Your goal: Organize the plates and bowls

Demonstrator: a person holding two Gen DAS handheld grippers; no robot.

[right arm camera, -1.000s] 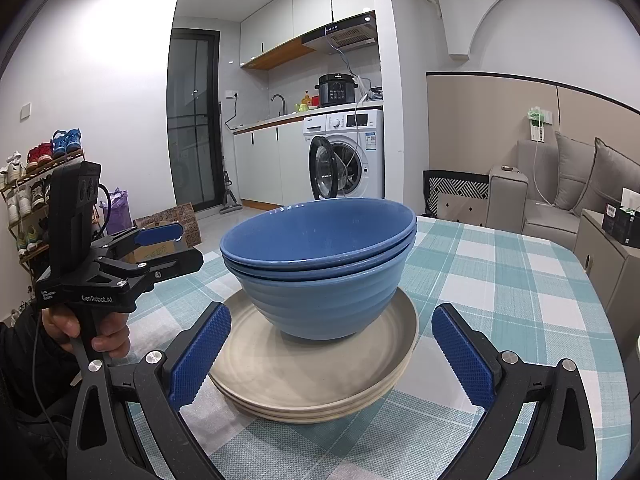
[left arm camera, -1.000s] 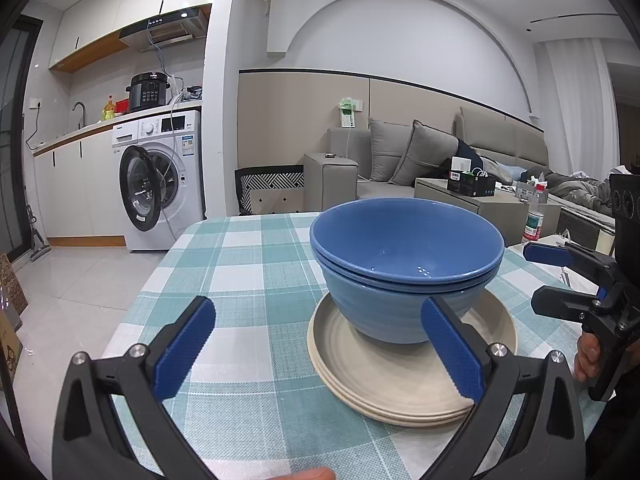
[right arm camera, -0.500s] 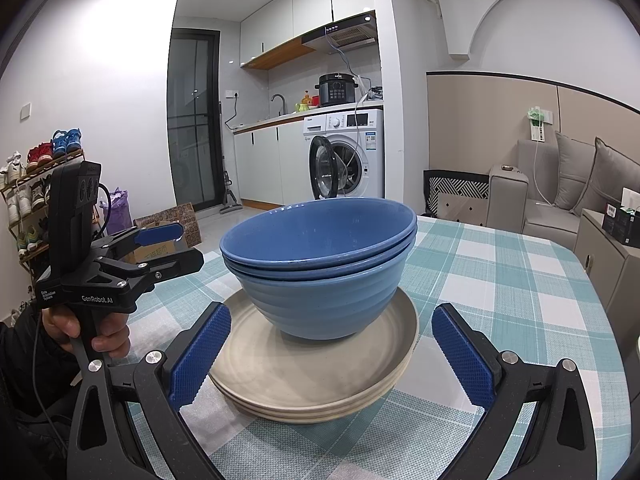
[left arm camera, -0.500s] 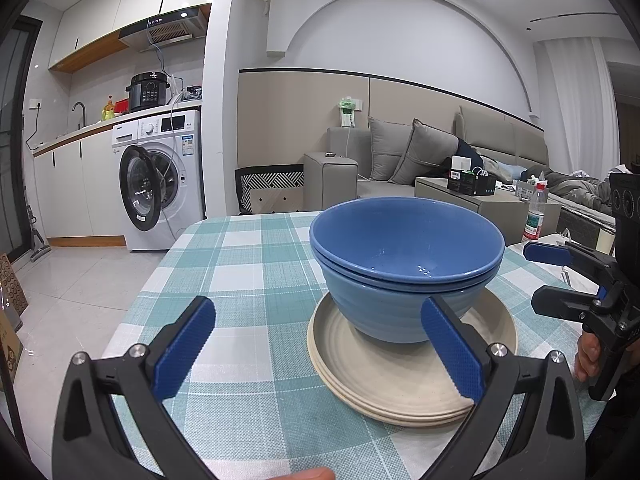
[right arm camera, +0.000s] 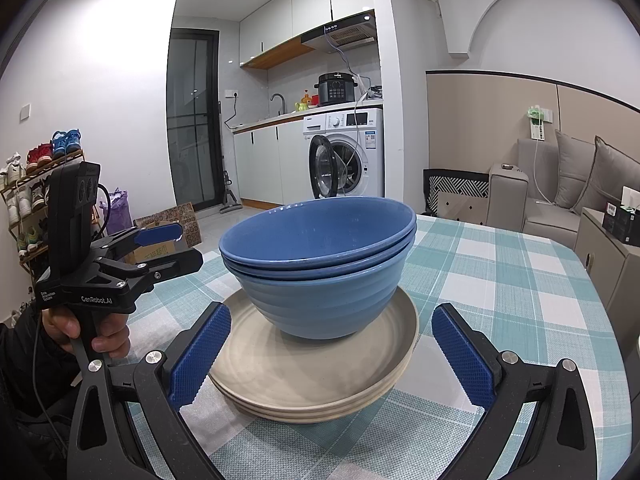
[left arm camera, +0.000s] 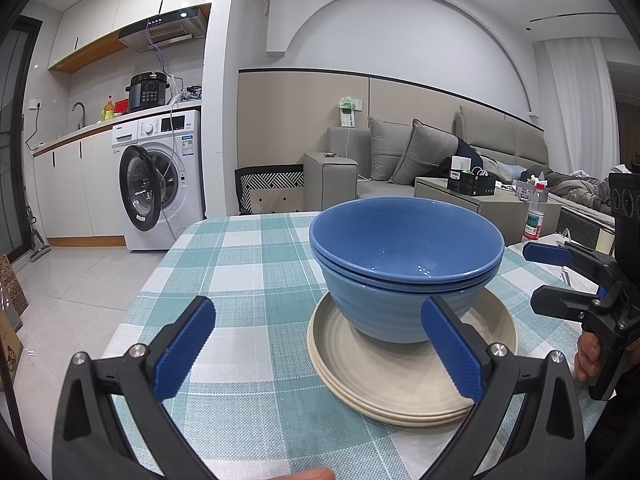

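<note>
Desk [left arm camera: 248, 272] is the biggest thing I see: teal-and-white checked cloth, filling both wrist views.

On it, a stack of beige plates [left arm camera: 384, 380], three rims countable in the right wrist view [right arm camera: 320, 404]. Stack sits toward my side of the desk, right of centre in the left wrist view, dead centre in the right one.

Nested blue bowls [left arm camera: 404, 264] stand upright on the top plate. I count two dark rims plus a lighter ribbed bowl underneath [right arm camera: 320, 300]; exact count I can't confirm. Bowls sit roughly centred on the plates, plate rim exposed all round.

Left claw [left arm camera: 320, 344]: spread wide, nothing between the blue pads, nothing touched. Its right pad overlaps the bowl in view but is nearer the camera, short of the plates. The same claw shows in the right wrist view [right arm camera: 176, 246], off to the left of the stack, level with the bowls, apart from them, a hand [right arm camera: 100, 332] round the handle.

Right claw [right arm camera: 332, 356]: also spread wide, pads either side of the plate stack in view, holding nothing. Contact with the plates: can't tell, looks just short. From the left wrist view it sits right of the stack [left arm camera: 548, 276], apart from it, spread.

Background: washing machine [left arm camera: 160, 184] with door open, grey sofa [left arm camera: 420, 160].
</note>
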